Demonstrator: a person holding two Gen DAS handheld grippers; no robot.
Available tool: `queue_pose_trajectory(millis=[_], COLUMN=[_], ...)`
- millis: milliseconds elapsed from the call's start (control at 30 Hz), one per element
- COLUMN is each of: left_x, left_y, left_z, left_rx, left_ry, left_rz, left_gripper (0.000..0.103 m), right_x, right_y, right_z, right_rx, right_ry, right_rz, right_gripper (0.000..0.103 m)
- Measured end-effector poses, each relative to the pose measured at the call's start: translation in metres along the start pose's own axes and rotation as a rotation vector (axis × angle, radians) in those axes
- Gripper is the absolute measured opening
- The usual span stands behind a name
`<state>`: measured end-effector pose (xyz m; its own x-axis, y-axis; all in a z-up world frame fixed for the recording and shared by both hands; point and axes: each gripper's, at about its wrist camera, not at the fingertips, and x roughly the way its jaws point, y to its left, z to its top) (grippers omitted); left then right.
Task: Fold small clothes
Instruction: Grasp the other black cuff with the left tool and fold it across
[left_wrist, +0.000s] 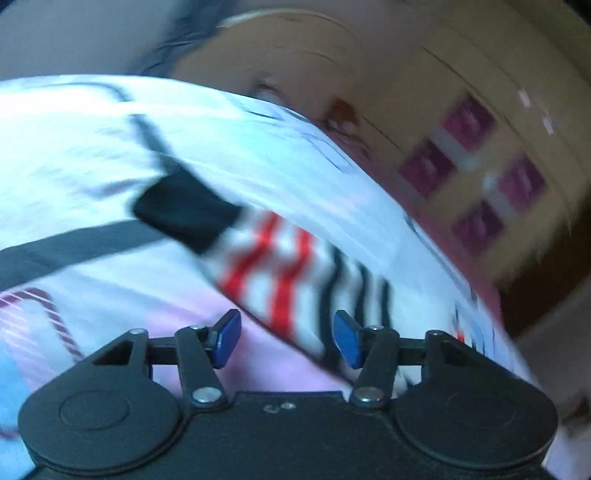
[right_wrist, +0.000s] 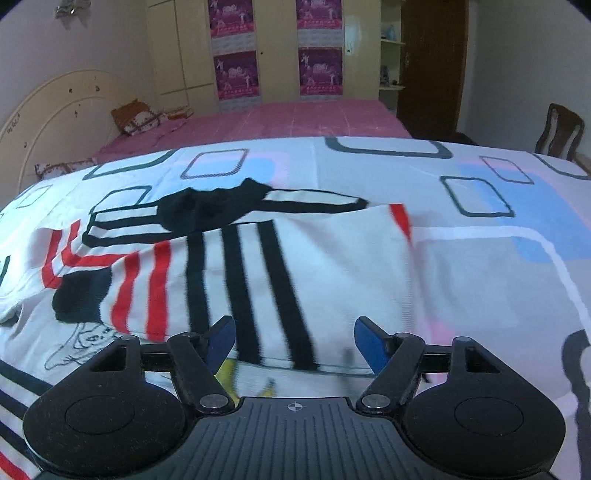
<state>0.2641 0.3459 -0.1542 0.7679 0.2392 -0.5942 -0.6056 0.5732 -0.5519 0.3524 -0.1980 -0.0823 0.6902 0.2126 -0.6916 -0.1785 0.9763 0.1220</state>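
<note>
a small striped shirt (right_wrist: 258, 273) lies on the bed (right_wrist: 480, 258), spread over the white sheet with its box shapes in grey, blue and pink. the shirt is white with black stripes in the middle and red stripes on its left part. a black cuff (right_wrist: 79, 299) sits at the left end, and a black collar (right_wrist: 207, 210) lies near the top, with a striped sleeve (right_wrist: 310, 201) running out to the right of it. the near edge of the shirt lies close to the near edge of the bed.

the right hand-held gripper (right_wrist: 293, 345) hangs just over that near edge. its blue fingers (right_wrist: 369, 345) stand wide apart – nothing is pinched between them, and the cloth lies free below.

the left hand-held gripper (left_wrist: 286, 339) is seen in a tilted, blurry view. its blue fingers (left_wrist: 345, 341) are apart too, with a clear gap, and they grip nothing. the shirt's red and black stripes (left_wrist: 295, 280) lie just ahead of it – whether the tips touch the cloth cannot be told.

behind the bed is a pink bed (right_wrist: 295, 118) and a wardrobe (right_wrist: 184, 55) with purple posters (right_wrist: 319, 72).
</note>
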Motion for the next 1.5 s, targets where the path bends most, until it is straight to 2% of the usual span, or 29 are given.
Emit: queue_pose_trajectory(millis=[100,267,300,367,467,567,700,867,1033,1133,1200,1233,1367,1500], left_x=[0.01,0.029,0.032,0.042,0.045,0.04,0.031,0.021,0.019,0.02,0.02,0.021,0.017,0.019], left_y=[0.019,0.04,0.043,0.046,0.047,0.028,-0.012,-0.097,-0.189,-0.231,-0.257,-0.268,-0.299,-0.324], left_z=[0.012,0.026,0.03,0.038,0.047,0.045,0.031,-0.001,-0.052,-0.089,-0.113,-0.124,-0.16,-0.194], left_rx=[-0.088,-0.186,-0.195,-0.168,-0.172,-0.106,-0.02,0.157,0.343,0.458,0.549,0.574,0.662,0.767], left_ry=[-0.02,-0.052,-0.057,-0.052,-0.036,-0.044,-0.045,-0.002,0.105,0.158,0.181,0.194,0.239,0.272], left_rz=[-0.01,-0.035,-0.04,-0.033,-0.059,-0.064,-0.15,-0.293,-0.405,-0.418,-0.375,-0.382,-0.419,-0.423], left_gripper=[0.046,0.026,0.023,0.007,0.005,0.005,0.005,0.005,0.005,0.005,0.005,0.005,0.005,0.005], right_x=[0.005,0.008,0.007,0.005,0.003,0.002,0.005,0.002,-0.006,-0.012,-0.015,-0.017,-0.023,-0.029], right_y=[0.006,0.001,0.0,0.001,0.001,-0.001,-0.009,-0.018,-0.027,-0.038,-0.046,-0.051,-0.066,-0.081], right_z=[0.003,0.012,0.013,0.014,0.014,0.012,0.007,0.006,0.008,0.007,0.007,0.006,0.005,0.002], right_rx=[0.026,0.124,0.126,0.121,0.117,0.12,0.139,0.169,0.186,0.208,0.233,0.25,0.298,0.327], right_ry=[-0.005,0.004,0.004,0.003,0.004,0.002,0.013,0.005,-0.016,-0.026,-0.031,-0.038,-0.054,-0.06], right_rz=[-0.024,-0.029,-0.032,-0.039,-0.041,-0.044,-0.047,-0.033,-0.015,-0.01,-0.014,-0.017,-0.02,-0.023], right_gripper=[0.071,0.071,0.071,0.071,0.071,0.071,0.071,0.071,0.071,0.071,0.071,0.071,0.071,0.071])
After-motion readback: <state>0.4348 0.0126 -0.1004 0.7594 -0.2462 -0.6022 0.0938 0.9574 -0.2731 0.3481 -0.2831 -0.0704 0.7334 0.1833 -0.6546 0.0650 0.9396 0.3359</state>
